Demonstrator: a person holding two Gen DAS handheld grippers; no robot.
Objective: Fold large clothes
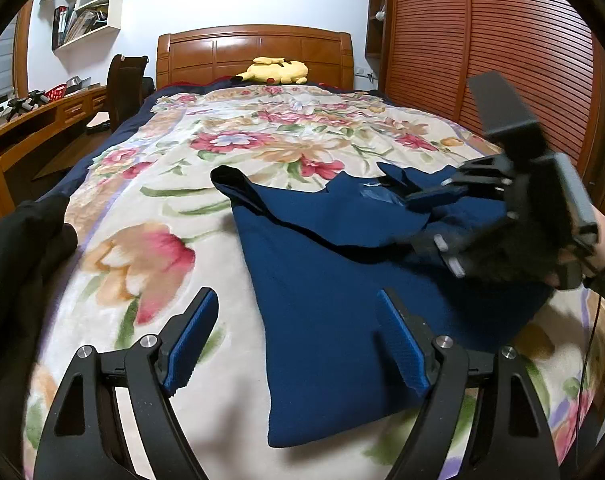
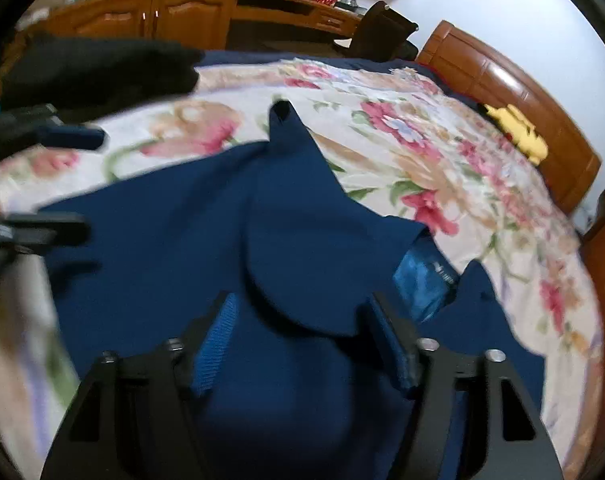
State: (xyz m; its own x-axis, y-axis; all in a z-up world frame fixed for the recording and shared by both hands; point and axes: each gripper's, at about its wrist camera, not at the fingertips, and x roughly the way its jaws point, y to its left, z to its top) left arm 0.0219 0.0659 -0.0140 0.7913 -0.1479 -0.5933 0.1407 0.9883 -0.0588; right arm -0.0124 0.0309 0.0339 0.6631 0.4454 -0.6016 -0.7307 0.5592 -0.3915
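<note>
Folding navy garment (image 1: 330,320) on floral blanket (image 1: 150,240).
Lying partly folded across near end of bed, one sleeve end (image 1: 226,176) reaching toward wooden headboard (image 1: 254,54), light-blue neck label (image 2: 420,276) exposed at collar. Left gripper (image 1: 298,336) spread wide just above near hem, blue pads (image 1: 194,340) apart, one over blanket and one over cloth, nothing pinched. Right gripper (image 2: 302,340) over collar side, motion-blurred; jaws partly parted with a curved fold of navy cloth lying between pads (image 2: 218,344); pressing on cloth or not: cannot tell. Black garment (image 1: 18,256) bunched at left edge of bed. Yellow plush toy (image 1: 274,70) resting by headboard. Slatted wooden wardrobe (image 1: 482,52) along right side, desk (image 1: 42,112) and chair (image 1: 124,84) on left.
</note>
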